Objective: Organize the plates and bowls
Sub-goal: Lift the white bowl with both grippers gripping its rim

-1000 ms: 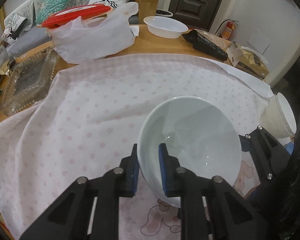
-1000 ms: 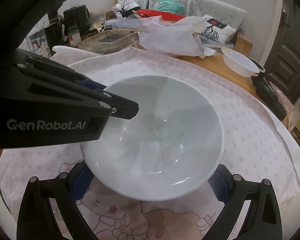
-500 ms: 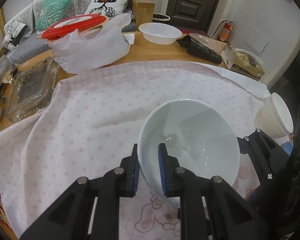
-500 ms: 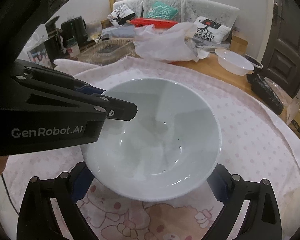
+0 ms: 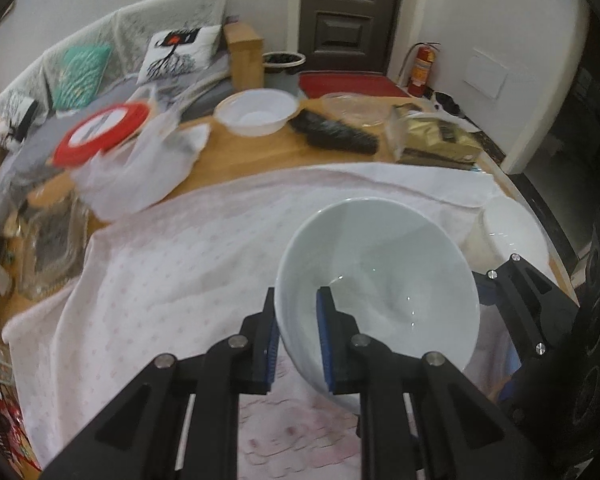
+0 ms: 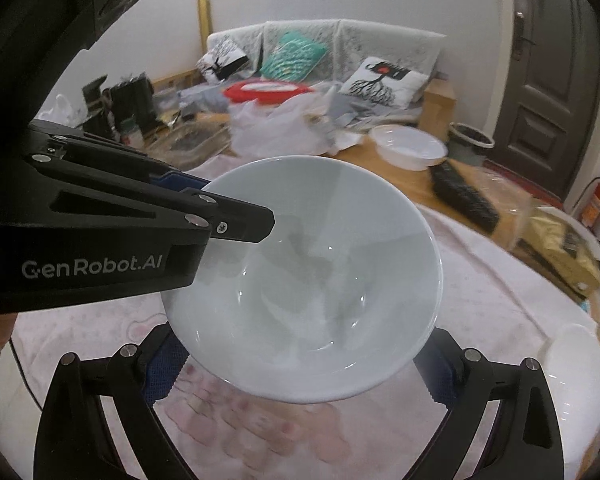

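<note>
pink dotted cloth (image 5: pixel 172 264) under me, red lid (image 5: pixel 100 132) on a plastic bag (image 5: pixel 140 172), fire extinguisher (image 5: pixel 422 68) by the door (image 5: pixel 350 12).

Open pink-dotted cloth (image 5: pixel 172 280) ahead and left of the held bowl (image 5: pixel 380 280): clear passage across the surface. Blocked at far left by plastic bag (image 5: pixel 136 172) with red lid (image 5: pixel 100 132); at far edge by white basin (image 5: pixel 256 112), black brush (image 5: pixel 332 134); white cup (image 5: pixel 512 232) close on the right.
</note>
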The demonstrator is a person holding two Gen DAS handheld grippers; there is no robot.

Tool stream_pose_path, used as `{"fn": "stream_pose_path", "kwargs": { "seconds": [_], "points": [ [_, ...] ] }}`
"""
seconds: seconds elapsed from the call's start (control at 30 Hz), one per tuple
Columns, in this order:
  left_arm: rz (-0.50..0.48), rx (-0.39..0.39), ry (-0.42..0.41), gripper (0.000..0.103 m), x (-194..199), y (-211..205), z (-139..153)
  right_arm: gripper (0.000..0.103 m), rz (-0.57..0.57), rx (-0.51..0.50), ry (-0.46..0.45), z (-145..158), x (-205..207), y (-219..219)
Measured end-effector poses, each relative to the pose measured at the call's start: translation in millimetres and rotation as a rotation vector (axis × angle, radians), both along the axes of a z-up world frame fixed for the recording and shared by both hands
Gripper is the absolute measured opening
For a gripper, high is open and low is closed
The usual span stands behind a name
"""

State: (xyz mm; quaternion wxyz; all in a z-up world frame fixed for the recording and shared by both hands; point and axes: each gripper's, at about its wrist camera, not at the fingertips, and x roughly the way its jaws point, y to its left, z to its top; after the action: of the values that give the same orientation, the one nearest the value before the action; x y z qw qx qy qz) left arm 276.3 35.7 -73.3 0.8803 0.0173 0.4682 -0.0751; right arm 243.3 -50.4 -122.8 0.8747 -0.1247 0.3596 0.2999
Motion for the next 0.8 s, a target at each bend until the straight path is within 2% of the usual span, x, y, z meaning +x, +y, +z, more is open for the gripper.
{"fn": "stream_pose_path", "kwargs": {
  "seconds": [0.2,0.4,0.6,0.8],
  "points": [
    [-0.066,0.02,-0.011,0.015,9,-56,12,0.095,-0.063,0.014,-0.023,17,-1,-57],
    [-0.129,0.024,-0.013,0.015,18,-110,16,0.095,-0.13,0.02,-0.027,19,1,-109],
    [-0.166,0.034,-0.009,0.015,28,-156,15,0.095,-0.183,0.031,-0.017,16,7,-144],
    [-0.185,0.046,0.012,0.015,39,-183,6,0.095,-0.212,0.032,-0.012,11,13,-165]
  ]
}}
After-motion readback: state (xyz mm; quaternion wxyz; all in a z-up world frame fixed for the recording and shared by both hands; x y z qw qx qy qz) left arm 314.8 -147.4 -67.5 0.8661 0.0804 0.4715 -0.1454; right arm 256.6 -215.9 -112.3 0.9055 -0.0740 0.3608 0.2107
